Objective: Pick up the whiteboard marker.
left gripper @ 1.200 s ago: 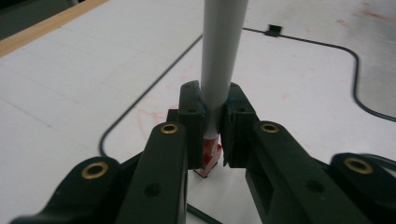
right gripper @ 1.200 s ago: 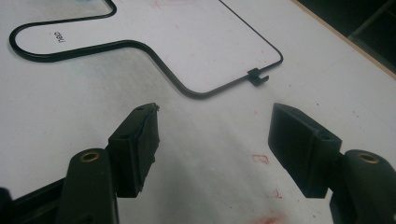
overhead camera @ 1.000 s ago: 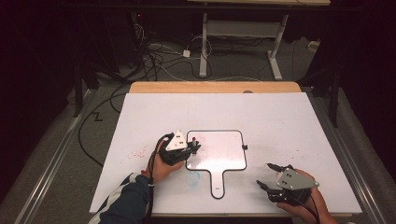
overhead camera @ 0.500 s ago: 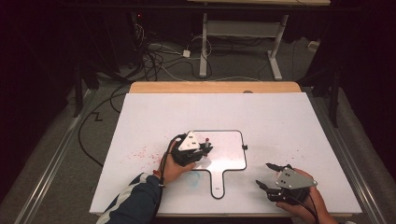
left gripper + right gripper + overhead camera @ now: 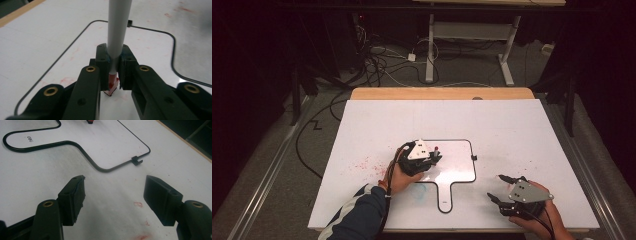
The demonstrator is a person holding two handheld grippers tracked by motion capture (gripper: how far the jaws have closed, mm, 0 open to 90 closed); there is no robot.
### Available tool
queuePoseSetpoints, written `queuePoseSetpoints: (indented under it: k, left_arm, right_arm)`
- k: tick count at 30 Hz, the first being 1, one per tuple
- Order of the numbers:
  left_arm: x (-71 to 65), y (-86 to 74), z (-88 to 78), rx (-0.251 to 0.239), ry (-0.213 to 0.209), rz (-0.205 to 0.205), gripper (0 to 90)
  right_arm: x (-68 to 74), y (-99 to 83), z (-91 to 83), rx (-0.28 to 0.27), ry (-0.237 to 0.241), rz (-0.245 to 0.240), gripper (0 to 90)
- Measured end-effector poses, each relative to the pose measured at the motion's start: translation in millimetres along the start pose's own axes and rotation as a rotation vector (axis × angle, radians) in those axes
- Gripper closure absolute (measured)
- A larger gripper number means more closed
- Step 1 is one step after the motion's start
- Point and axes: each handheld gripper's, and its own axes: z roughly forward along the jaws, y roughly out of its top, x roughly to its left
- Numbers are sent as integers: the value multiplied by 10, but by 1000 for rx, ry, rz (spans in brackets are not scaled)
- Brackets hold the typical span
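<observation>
Rightward over the "deli" whiteboard (image 5: pixel 457 165) went the left tongs (image 5: pixel 435 158) clamping a marker (image 5: pixel 117 30); right tongs (image 5: pixel 499 187) gape empty.

**Marker over the handled board, second gripper off its handle**

The left gripper (image 5: pixel 431 159) stands over the left part of the handled board (image 5: pixel 462 167), which lies flat on the table (image 5: pixel 512 125). Between its jaws sits a marker (image 5: pixel 117 37), upright, its tip down at the board's surface. The board's handle (image 5: pixel 445 197) runs toward the person, below and to the right of this gripper. The clip (image 5: pixel 474 158) on the board's far edge lies to the gripper's right. The right gripper (image 5: pixel 501 187) rests on the table near the person's edge, right of the handle, well apart from the left gripper.
</observation>
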Motion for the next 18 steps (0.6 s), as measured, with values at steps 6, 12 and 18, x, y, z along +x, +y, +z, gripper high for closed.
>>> queuePoseSetpoints:
  k: [6, 12, 18]
  left_arm:
    - [-192, -18, -94, 21, -50, 66, 787]
    - [-42, -22, -19, -5, -8, 33, 787]
    - [171, -3, 65, -11, 46, 1, 787]
  right_arm:
    - [5, 2, 1, 0, 2, -6, 345]
    - [14, 9, 18, 4, 5, -11, 344]
    - [19, 8, 37, 6, 11, -13, 344]
